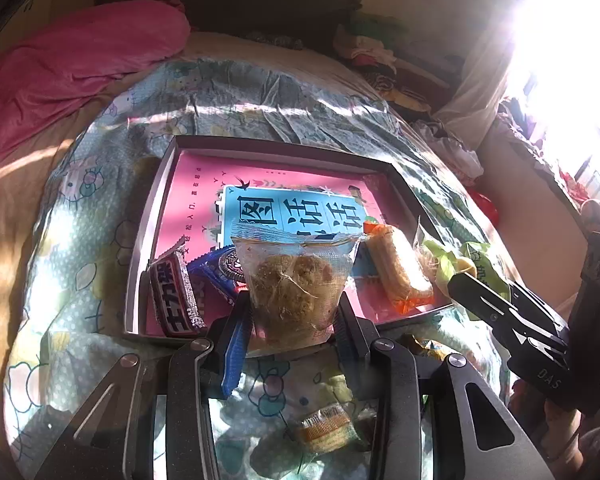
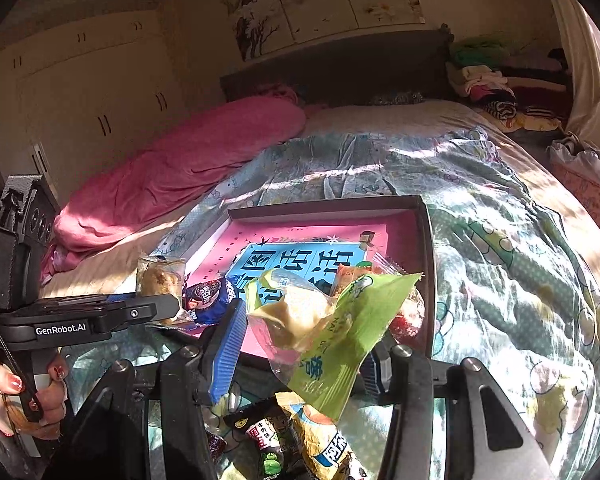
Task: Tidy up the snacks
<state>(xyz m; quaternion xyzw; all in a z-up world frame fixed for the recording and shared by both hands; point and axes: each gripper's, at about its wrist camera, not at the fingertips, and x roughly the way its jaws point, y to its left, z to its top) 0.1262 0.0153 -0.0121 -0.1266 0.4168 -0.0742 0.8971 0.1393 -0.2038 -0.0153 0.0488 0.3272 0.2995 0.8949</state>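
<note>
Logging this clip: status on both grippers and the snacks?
Left gripper shut on clear-wrapped pastry. Right gripper shut on green snack packet. Both over near edge of box. Nothing blocking.

A shallow box (image 1: 156,216) sits on a bed (image 1: 80,208); several snack packets (image 1: 400,268) lie inside it, more packets (image 2: 268,440) lie before it.

Box liner (image 1: 196,184) pink, blue panel; wrapper (image 2: 340,332) lime green — bedspread (image 1: 100,208) teal, cartoon-printed.

Harsh sunlight from window (image 1: 568,60) blows out upper right; striped shadows on quilt (image 2: 500,240); fisheye-bent, dark corners.
</note>
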